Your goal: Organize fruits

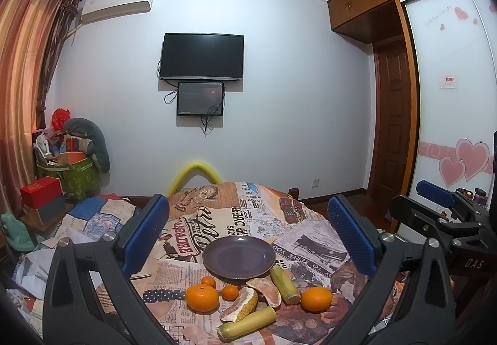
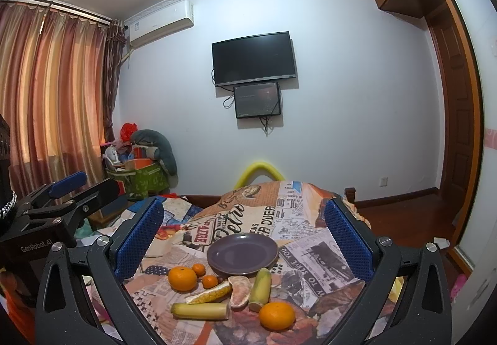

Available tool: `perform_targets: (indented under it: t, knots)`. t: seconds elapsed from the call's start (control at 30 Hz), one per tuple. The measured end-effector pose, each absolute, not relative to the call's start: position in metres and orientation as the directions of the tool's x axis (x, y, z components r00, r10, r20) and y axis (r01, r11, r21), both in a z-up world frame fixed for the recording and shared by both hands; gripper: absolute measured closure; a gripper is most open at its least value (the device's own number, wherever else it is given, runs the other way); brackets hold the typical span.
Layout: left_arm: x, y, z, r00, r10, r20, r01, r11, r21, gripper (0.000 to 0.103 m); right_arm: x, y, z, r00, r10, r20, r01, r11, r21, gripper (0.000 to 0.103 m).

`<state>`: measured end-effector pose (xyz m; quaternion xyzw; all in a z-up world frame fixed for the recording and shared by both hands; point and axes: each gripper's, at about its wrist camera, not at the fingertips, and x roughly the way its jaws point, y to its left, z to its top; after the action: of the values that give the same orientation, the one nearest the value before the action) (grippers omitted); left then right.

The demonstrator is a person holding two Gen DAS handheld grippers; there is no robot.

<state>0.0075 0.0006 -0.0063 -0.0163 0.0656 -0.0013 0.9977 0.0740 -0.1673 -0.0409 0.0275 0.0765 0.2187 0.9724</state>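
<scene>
An empty purple plate [image 1: 239, 258] [image 2: 242, 253] lies on a table under a newspaper-print cloth [image 1: 217, 220] [image 2: 298, 248]. In front of it are two large oranges [image 1: 202, 297] [image 1: 316, 299] [image 2: 182, 278] [image 2: 277, 315], two small tangerines [image 1: 230, 292] [image 2: 210, 281], two pomelo pieces [image 1: 242, 304] [image 2: 239, 290] and two yellow-green cane sections [image 1: 247, 324] [image 2: 200, 310]. My left gripper [image 1: 248, 233] hangs open above the fruit, nothing between its blue pads. My right gripper [image 2: 243, 236] is likewise open and empty, beside the left one.
A bed with patterned bedding [image 1: 93, 220] lies left of the table. Boxes and bags [image 1: 71, 167] pile up in the far left corner by the curtains [image 2: 52, 90]. A wardrobe [image 1: 450, 80] and a door [image 1: 391, 127] stand on the right. A television [image 1: 202, 56] hangs on the wall.
</scene>
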Motion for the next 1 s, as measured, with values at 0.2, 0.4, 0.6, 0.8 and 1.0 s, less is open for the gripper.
perform_targets:
  t: [0.2,0.4,0.6,0.8,1.0]
  knots:
    - [0.007,0.001,-0.007,0.991,-0.005,-0.131,0.001,0.999,-0.033,0.0,0.075,-0.168,-0.041,0.892,0.43,-0.137,-0.421,0.903,0.088,0.0]
    - [0.008,0.0,-0.007,0.991,-0.006,-0.134,0.001,0.999,-0.034,0.0,0.074,-0.168,-0.042,0.891,0.432,-0.137,-0.424,0.901,0.09,0.0]
    - [0.008,0.0,-0.008,0.991,-0.006,-0.136,0.001,0.999,-0.034,0.0,0.074,-0.168,-0.041,0.891,0.434,-0.138,-0.425,0.901,0.091,0.0]
    - [0.011,0.002,-0.011,0.99,-0.008,-0.142,0.003,0.999,-0.035,0.0,0.074,-0.167,-0.041,0.89,0.434,-0.14,-0.425,0.901,0.091,0.0]
    - [0.019,0.003,-0.014,0.986,-0.012,-0.165,0.008,1.0,-0.027,0.0,0.078,-0.167,-0.045,0.89,0.429,-0.155,-0.419,0.903,0.092,0.0]
